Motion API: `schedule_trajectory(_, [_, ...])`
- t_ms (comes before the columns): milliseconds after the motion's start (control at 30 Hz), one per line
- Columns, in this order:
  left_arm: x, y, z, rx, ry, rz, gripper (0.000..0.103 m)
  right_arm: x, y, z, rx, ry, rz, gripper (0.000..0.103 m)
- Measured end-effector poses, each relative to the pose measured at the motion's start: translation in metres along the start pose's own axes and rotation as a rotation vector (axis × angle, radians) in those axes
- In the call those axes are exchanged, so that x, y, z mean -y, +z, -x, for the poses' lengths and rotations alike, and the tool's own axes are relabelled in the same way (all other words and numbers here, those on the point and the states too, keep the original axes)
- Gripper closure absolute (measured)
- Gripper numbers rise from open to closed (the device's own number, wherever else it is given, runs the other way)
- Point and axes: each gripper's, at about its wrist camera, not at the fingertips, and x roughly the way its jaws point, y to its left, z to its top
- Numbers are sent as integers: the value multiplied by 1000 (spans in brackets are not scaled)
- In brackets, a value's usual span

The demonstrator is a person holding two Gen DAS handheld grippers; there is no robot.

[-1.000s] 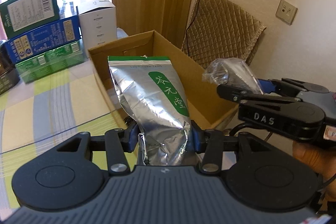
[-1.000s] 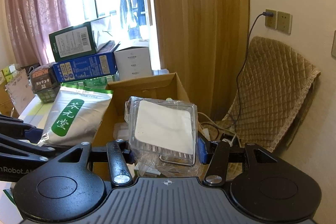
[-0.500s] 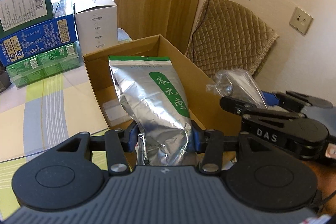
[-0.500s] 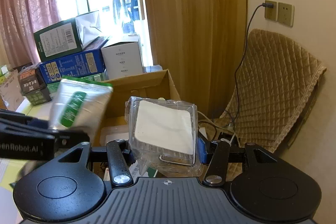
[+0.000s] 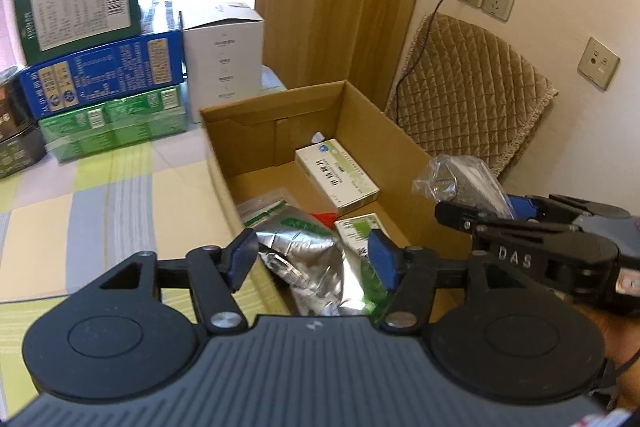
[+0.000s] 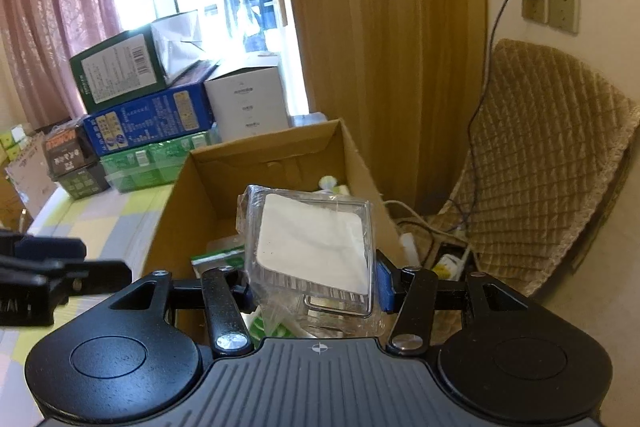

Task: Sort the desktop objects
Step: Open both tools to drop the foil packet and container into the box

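— Lying inside the cardboard box [image 5: 384,131], was the foil pouch [image 5: 308,267] seen?
— Yes; the left gripper [image 5: 314,261] was just spread, pads clear of it. The right gripper [image 6: 312,287] was pinched on a clear packet [image 6: 312,247].

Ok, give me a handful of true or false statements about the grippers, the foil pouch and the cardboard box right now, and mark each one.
1. The left gripper stands open, its pads off the silver foil pouch. True; its jaws have just been opening.
2. The foil pouch stands upright, clear above the cardboard box. False: it lies slumped inside the box.
3. The right gripper is closed on a clear plastic-wrapped packet. True.
4. The cardboard box is empty apart from the pouch. False: a white medicine box and other small packs lie in it.
5. The blue carton tops the stack. False: a dark green carton sits on it.
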Motion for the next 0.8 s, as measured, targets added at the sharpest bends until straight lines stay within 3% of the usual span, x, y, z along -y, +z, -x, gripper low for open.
schedule_trajectory(67, [-3, -4, 5, 3, 5, 5, 40, -1, 2, -1, 1, 21, -5, 27])
schedule_trajectory(133, [-7, -9, 10, 6, 16, 12, 32, -1, 4, 4, 27, 13, -15, 18])
schedule_trajectory(267, [-8, -20, 22, 32, 49, -6, 9, 2, 1, 17, 41, 3, -26, 18])
schedule_trajectory(367, [-7, -29, 32, 55, 76, -14, 3, 8, -8, 34, 49, -4, -62, 16])
schedule_trajectory(567, [4, -50, 51, 59, 98, -10, 1, 11, -33, 72, 40, -15, -111, 7])
schedule_trajectory(800, [19, -70, 75, 37, 71, 27, 1, -3, -58, 116, 28, -20, -86, 2])
